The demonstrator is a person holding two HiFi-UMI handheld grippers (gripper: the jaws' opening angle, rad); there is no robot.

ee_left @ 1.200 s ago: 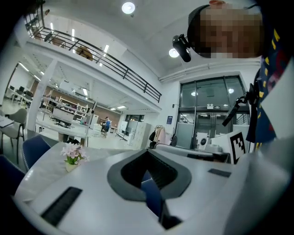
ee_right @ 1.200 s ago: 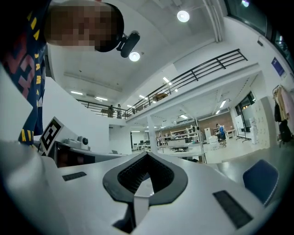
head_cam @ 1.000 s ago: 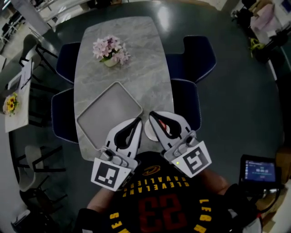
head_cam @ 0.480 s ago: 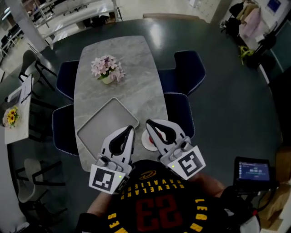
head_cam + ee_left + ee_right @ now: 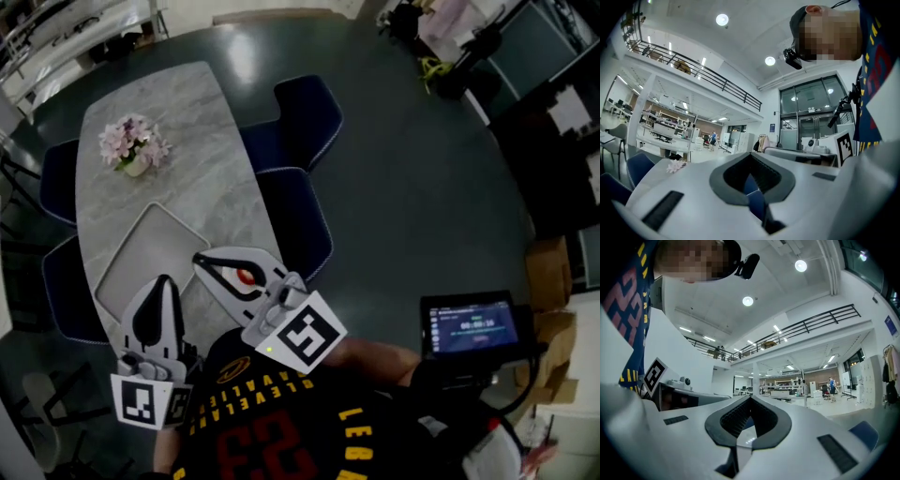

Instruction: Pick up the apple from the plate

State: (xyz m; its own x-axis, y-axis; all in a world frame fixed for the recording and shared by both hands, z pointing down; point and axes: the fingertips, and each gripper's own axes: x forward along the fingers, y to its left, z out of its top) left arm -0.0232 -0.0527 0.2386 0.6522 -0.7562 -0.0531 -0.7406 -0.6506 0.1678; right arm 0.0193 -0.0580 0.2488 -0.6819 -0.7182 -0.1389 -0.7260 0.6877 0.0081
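Observation:
In the head view, a red apple point(image 5: 244, 277) shows through the oval opening between the jaws of my right gripper point(image 5: 200, 262), with a bit of pale plate point(image 5: 228, 281) around it. The right gripper lies over the near edge of the grey marble table point(image 5: 169, 202), its jaw tips meeting, nothing held. My left gripper point(image 5: 165, 280) points up the table beside it, also shut and empty. Both gripper views look out level over the hall; the left gripper point(image 5: 751, 154) and the right gripper point(image 5: 750, 398) show their tips together. Neither of these views shows the apple.
A pale square tray point(image 5: 141, 258) lies on the table just ahead of the grippers. A small pot of pink flowers point(image 5: 136, 145) stands at the far end. Dark blue chairs point(image 5: 295, 220) line the table's right side. A tablet screen point(image 5: 472, 325) glows at lower right.
The head view has swung right, so the table now sits at the left. The right gripper has shifted over the plate and the apple now shows in its jaw opening. Both stay shut.

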